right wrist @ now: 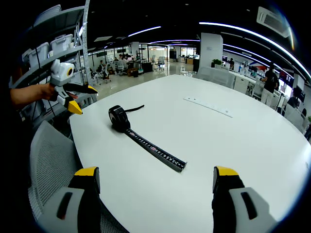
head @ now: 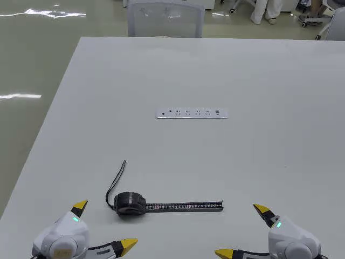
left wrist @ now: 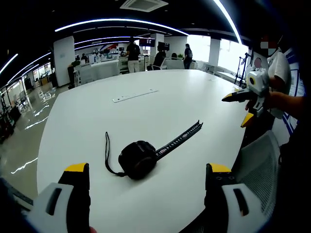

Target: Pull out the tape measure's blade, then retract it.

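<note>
One broad white table (head: 215, 70) takes up most of the head view, bare but for a flat white power strip (head: 192, 113) near its middle and the tape measure (head: 130, 203) close to the near edge. Beyond the far edge stands a grey mesh chair (head: 165, 19), and a glossy pale floor (head: 32, 65) runs along the left side. The gripper views show an open-plan office with strip lights on a dark ceiling, shelving (right wrist: 53, 43) with bins, and people (left wrist: 132, 51) standing at distant desks. The black tape measure lies on the table with its blade (head: 183, 206) pulled partly out, flat on the surface and pointing to the right. A black wrist strap (head: 116, 181) loops away from it toward the table's middle. The left gripper (head: 105, 225) is held near the tape measure without touching it, jaws spread wide and empty. The right gripper (head: 242, 230) hangs near the blade's tip, apart from it, jaws likewise spread and holding nothing
</note>
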